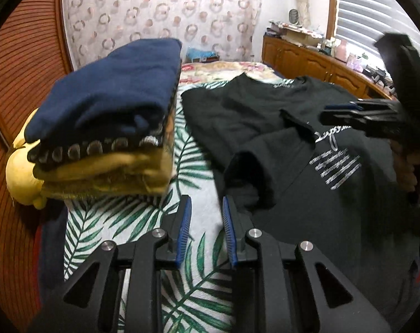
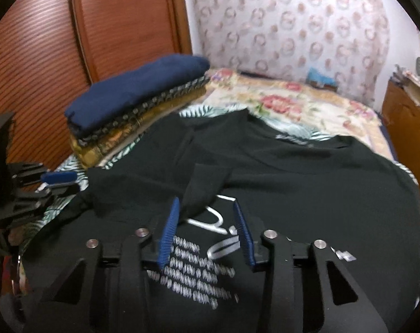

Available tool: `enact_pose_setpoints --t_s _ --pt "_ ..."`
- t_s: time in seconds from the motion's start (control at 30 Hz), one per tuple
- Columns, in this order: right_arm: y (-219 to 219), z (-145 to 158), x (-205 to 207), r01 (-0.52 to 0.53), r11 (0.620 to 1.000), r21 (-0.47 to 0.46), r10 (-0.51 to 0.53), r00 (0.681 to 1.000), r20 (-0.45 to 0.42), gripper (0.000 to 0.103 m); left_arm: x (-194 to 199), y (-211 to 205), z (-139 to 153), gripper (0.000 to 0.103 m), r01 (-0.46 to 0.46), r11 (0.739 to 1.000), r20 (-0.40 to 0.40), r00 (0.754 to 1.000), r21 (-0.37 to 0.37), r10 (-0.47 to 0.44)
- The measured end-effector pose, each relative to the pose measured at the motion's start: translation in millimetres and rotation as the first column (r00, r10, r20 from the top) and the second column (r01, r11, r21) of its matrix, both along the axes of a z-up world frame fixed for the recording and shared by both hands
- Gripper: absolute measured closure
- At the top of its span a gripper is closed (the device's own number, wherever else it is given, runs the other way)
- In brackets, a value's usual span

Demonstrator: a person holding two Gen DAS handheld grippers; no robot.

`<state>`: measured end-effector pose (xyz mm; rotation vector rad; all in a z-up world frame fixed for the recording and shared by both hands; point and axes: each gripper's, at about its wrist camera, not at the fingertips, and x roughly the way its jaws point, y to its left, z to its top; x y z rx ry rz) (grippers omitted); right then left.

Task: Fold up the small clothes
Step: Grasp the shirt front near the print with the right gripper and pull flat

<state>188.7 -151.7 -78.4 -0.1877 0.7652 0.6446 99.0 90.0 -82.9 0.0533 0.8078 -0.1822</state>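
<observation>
1. The black T-shirt (image 2: 293, 172) lies spread on the palm-leaf bedsheet (image 1: 199, 155), one sleeve (image 2: 204, 191) folded over its silver print.
2. The right gripper (image 2: 205, 230) hangs above that print, jaws apart and empty.
3. The left gripper (image 1: 204, 219) is parted, empty, beside the shirt's edge.
4. A stack of folded clothes (image 1: 107, 116), navy on top, sits left of the shirt.

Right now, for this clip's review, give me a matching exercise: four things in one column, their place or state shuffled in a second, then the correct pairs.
Things
1. folded navy blue garment
2. black T-shirt with silver print
3. folded mustard yellow garment
4. left gripper

Place or state
A. bottom of the folded stack
B. spread on the bed, one sleeve turned inward
C. top of the folded stack
D. open, empty, over the palm-leaf bedsheet

Pairs: 1-C, 2-B, 3-A, 4-D
</observation>
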Motion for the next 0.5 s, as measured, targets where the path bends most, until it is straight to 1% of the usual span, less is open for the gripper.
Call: enact_pose_setpoints --t_s 0.13,0.2,0.23,0.33,0.4,0.43,0.47,0.5 --pt "18 -13 19 -0.010 1.000 -0.007 0.010 0.999 -0.046 0.064 0 5 -6 0.083 0.002 1.000 -0.035 0.999 -0.012 -0.002" --pt "26 -17 24 -0.015 1.000 -0.018 0.014 0.998 -0.055 0.064 0 3 -8 0.083 0.001 1.000 -0.047 0.999 0.000 -0.001" --pt "30 -19 25 -0.019 0.999 -0.028 0.017 0.998 -0.057 0.064 0 3 -11 0.083 0.003 1.000 -0.063 0.998 0.008 -0.002" --pt "40 -28 31 -0.031 0.996 -0.083 0.025 0.997 -0.071 0.065 -1 4 -12 0.081 0.000 1.000 -0.061 0.998 0.010 0.001" --pt "42 -31 30 -0.031 0.992 -0.121 0.026 0.998 -0.049 0.072 -2 5 -12 0.079 -0.005 1.000 -0.065 0.998 0.003 0.006" --pt "42 -30 31 -0.031 0.991 -0.130 0.026 0.999 -0.041 0.080 -2 7 -12 0.077 -0.008 1.000 -0.067 0.998 -0.002 0.008" --pt "41 -30 31 -0.028 0.990 -0.135 0.023 0.999 -0.038 0.089 -2 7 -12 0.076 -0.009 1.000 -0.068 0.998 -0.003 0.009" --pt "40 -30 31 -0.025 0.990 -0.140 0.020 0.999 -0.036 0.092 -2 8 -11 0.075 -0.011 1.000 -0.069 0.998 -0.004 0.011"
